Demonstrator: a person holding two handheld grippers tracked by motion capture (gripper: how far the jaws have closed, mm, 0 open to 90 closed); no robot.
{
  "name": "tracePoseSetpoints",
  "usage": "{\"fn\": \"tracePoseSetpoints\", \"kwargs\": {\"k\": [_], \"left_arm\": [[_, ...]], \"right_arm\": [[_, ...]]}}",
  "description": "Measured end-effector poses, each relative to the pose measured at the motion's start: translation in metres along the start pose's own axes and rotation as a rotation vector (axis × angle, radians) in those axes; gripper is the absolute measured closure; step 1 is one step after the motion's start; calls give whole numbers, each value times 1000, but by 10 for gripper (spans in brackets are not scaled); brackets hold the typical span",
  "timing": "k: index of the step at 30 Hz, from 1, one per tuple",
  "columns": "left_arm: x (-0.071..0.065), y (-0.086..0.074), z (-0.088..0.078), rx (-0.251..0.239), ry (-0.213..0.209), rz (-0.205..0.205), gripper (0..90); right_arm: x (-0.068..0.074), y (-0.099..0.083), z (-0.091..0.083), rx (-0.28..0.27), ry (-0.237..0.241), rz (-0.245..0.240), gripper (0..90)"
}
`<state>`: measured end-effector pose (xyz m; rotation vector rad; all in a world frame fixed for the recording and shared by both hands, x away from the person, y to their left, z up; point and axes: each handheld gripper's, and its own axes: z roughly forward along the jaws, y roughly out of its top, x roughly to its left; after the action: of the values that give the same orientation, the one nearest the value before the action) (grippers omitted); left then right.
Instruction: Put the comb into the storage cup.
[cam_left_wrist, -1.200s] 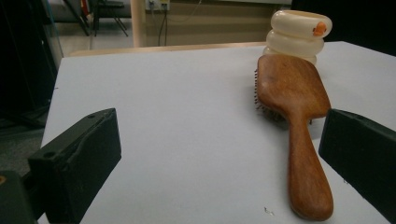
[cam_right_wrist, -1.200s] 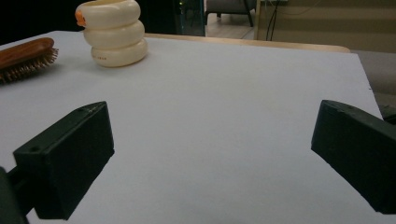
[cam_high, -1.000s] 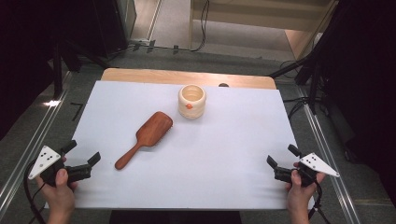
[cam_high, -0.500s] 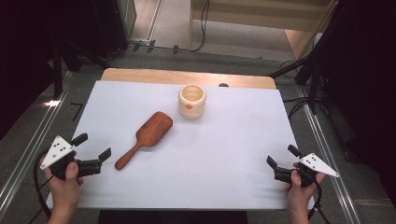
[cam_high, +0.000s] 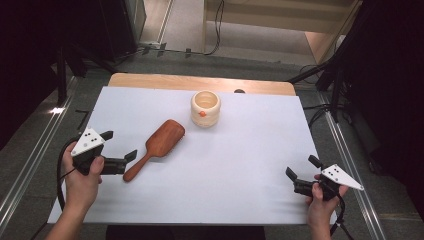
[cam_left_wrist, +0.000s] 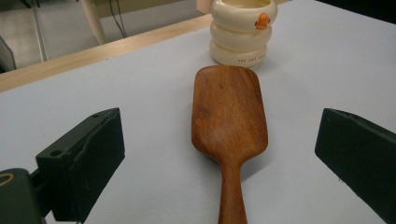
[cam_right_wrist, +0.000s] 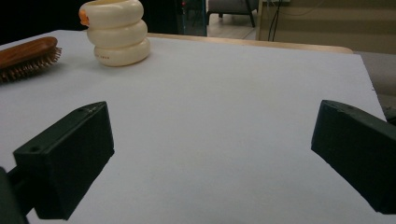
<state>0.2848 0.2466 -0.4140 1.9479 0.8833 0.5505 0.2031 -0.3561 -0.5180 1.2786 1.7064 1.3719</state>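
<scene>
One white sheet-covered table (cam_high: 240, 170); brown wooden paddle hairbrush (cam_high: 159, 142) left-centre, bristles down; cream ringed ceramic cup (cam_high: 205, 108) far centre. Left gripper (cam_high: 119, 149) spread at handle end, right gripper (cam_high: 304, 174) spread, near right. Risk: smooth handle slipping, brush knocking cup.

Hairbrush (cam_high: 159, 145) + cup (cam_high: 205, 108) mid-table

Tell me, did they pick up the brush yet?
Not yet. The wooden hairbrush lies bristles down on the white table, near the cream cup. The left gripper is open at its handle, lined up to grab. The right gripper waits open, holding nothing.
</scene>
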Motion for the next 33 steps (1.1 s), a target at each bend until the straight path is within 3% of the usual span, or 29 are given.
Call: {"fn": "tracePoseSetpoints", "kwargs": {"k": [5,9,14,19,20,29,33], "left_arm": [[-3,7,10,36,-4,12,20],[-5,14,24,105,-7,31,20],[-5,17,33,145,-13,32,20],[-9,17,45,201,-16,42,20],[-9,17,50,231,-18,41,20],[-9,14,66,318,-14,36,20],[-11,11,74,388,-28,42,20]], "right_arm": [[0,0,0,5,3,3,0],[0,0,1,7,4,-2,0],[0,0,1,10,8,0,0],[0,0,2,11,12,-4,0],[0,0,2,11,10,-3,0],[-1,0,2,13,12,0,0],[-1,0,2,15,17,0,0]]}}
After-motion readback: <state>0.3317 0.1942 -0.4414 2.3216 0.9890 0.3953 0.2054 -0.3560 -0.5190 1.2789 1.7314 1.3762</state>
